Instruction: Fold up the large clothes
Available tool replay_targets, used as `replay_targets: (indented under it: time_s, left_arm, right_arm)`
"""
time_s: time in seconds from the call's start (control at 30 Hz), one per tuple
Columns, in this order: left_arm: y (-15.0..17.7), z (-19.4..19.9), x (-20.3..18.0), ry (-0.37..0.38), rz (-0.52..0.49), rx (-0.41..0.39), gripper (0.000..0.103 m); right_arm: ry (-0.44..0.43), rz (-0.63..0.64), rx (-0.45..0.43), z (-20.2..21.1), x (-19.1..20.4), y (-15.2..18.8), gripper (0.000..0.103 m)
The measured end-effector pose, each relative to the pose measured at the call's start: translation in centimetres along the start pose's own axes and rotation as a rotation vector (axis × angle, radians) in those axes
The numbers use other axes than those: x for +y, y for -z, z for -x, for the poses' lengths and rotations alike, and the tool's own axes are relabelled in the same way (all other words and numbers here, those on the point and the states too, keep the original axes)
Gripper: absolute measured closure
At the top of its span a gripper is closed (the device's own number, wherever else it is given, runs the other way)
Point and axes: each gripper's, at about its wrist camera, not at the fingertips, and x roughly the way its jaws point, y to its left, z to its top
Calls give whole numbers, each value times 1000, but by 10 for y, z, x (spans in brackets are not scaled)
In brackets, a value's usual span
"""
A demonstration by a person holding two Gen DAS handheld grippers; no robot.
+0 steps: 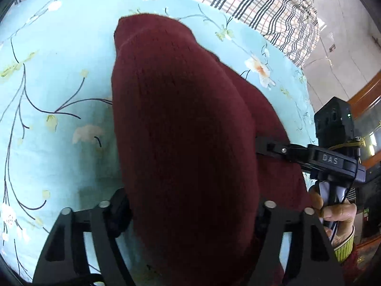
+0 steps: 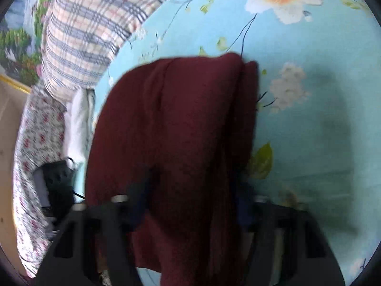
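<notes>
Two grippers, one maroon knit garment (image 1: pixel 181 124); both clenched on it, as far as the fabric between the fingers allows a judgement. Folded at least once already, judging by the doubled layers and the rounded fold edge ahead of the left gripper (image 1: pixel 190 217); a second layer visible beneath, off to the right of the top one. Lifted and draped forward from the left gripper's fingers, its far end reaching down toward the blue floral bed sheet (image 1: pixel 59 83); whether that end touches the sheet, impossible to tell. In the right wrist view, the same garment (image 2: pixel 171 124) bunched between the fingers of the right gripper (image 2: pixel 190 205), hanging ahead with a stacked edge on its right side; picture blurred, so finger contact itself unclear. Probably mid-fold, past the halfway mark: bulk gathered into a narrow bundle, still to be laid flat, squared and smoothed on the bed.

Right gripper (image 1: pixel 281 151) seen from the left wrist view, just right of the garment, pinching its edge from the side; bare hand (image 1: pixel 333 212) wrapped around its handle below, striped cuff at the wrist. Both grippers close together, pointed along the bed; plaid quilt (image 1: pixel 273 2) well ahead, beyond the garment.
</notes>
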Motion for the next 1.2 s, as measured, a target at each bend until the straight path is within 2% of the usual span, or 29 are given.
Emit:
replay_targets:
  time_s: [0.07,0.17,0.37,0.47,0.53,0.6,0.67,0.7,0.8,0.93,1.03,1.1,1.13,1.17,1.2]
  left_arm:
    - [5,10,0,-1,-3,-21,42]
    - [8,38,-4,-16,-14,-59,52]
    - [11,112,13,-112,-34,-133,52]
    - [26,122,34,-171,-45,-126,50]
    - [39,107,59,-188,-12,-76,47]
    - [54,94,75,-195,3,-72,36]
    - [59,101,81,-136,42,-97,34]
    - [60,108,80,-123,53,-109,34]
    - [67,139,75,-151,23,-162,34]
    - [71,191,63,-123,-21,-289,34]
    - [59,195,52,-82,-54,-321,34]
    - [55,180,45,-76,-78,-305,39]
    - [54,171,47,-60,-80,-279,42]
    - [54,163,49,-59,-74,-247,52]
    - [53,154,50,-68,-78,-240,54]
  right_arm:
    - [-18,-10,-15,1,1,3,69]
    - [-66,-20,-56,10,11,9,72]
    - [-187,71,-86,8,61,11,72]
    - [-233,112,-67,-12,84,15,72]
    - [-208,119,-35,-33,90,19,72]
    - [-143,123,2,-53,89,24,69]
    - [-140,105,8,-61,82,29,58]
    - [-145,93,9,-60,80,30,56]
    - [-101,93,-10,-45,81,32,46]
    - [-55,93,-111,-10,82,33,46]
    - [-78,103,-142,-4,91,30,46]
    - [-58,102,-116,-14,96,28,53]
    - [-49,105,-104,-22,99,26,66]
    - [-40,109,-94,-27,100,27,77]
    - [-29,113,-82,-32,101,27,81]
